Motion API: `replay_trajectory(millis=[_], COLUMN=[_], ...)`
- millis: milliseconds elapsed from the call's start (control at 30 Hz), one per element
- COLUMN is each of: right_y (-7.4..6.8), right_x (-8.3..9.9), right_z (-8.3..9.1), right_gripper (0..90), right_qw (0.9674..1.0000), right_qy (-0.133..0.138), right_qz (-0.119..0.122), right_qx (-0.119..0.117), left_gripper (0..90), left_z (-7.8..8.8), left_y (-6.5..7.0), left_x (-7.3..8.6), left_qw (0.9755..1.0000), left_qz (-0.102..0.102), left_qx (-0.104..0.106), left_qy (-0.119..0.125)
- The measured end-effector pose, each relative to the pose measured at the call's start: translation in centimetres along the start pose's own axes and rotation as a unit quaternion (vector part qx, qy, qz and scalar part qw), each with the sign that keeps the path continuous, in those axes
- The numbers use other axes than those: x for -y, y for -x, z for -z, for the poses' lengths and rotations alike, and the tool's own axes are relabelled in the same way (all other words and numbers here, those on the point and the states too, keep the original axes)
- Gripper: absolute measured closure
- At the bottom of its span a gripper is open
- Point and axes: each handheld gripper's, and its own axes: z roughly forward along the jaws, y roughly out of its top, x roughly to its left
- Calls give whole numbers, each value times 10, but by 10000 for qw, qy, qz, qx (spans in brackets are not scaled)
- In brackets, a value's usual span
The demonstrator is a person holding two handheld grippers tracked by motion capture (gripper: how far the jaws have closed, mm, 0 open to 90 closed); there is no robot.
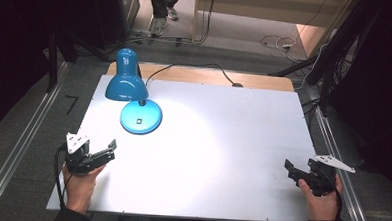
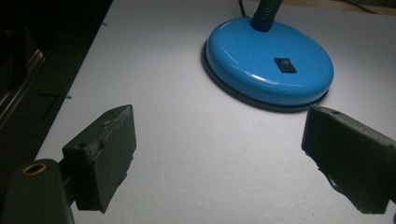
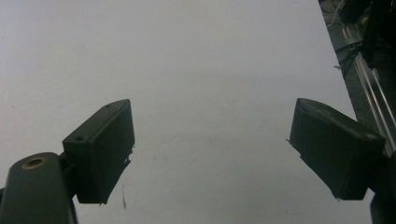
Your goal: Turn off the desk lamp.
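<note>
Lamp, blue, sits at about 10 o'clock on the white counter, well back from our near edge. We note its shade bent low over the round base, with a bright pool of light spreading toward the counter's middle. A black cord runs off behind it toward 12 o'clock. In the left gripper view the base carries a small black rocker switch, and a dark flexible neck rises from its far edge.

Left gripper rests at about 8 o'clock, near the counter's left edge, pointing toward the base but apart from it; its fingers stand wide apart with bare counter between them. Right gripper sits at about 4 o'clock, well apart from the lamp, its fingers likewise spread, nothing between them.
</note>
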Motion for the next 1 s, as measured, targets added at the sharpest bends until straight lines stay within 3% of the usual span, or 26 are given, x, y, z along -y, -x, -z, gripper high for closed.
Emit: replay_trajectory(millis=[333, 1000], right_y=[2, 2], right_x=[0, -1], right_z=[-2, -1], right_gripper=[129, 129], right_qw=[9999, 10000], right_qy=[-64, -55], right_qz=[-68, -51], right_qx=[59, 53], left_gripper=[103, 132], left_z=[-5, -11], left_y=[3, 13], left_x=[-2, -10], left_qw=[9998, 9997], left_qz=[91, 47], left_qx=[131, 245], left_qy=[-96, -1])
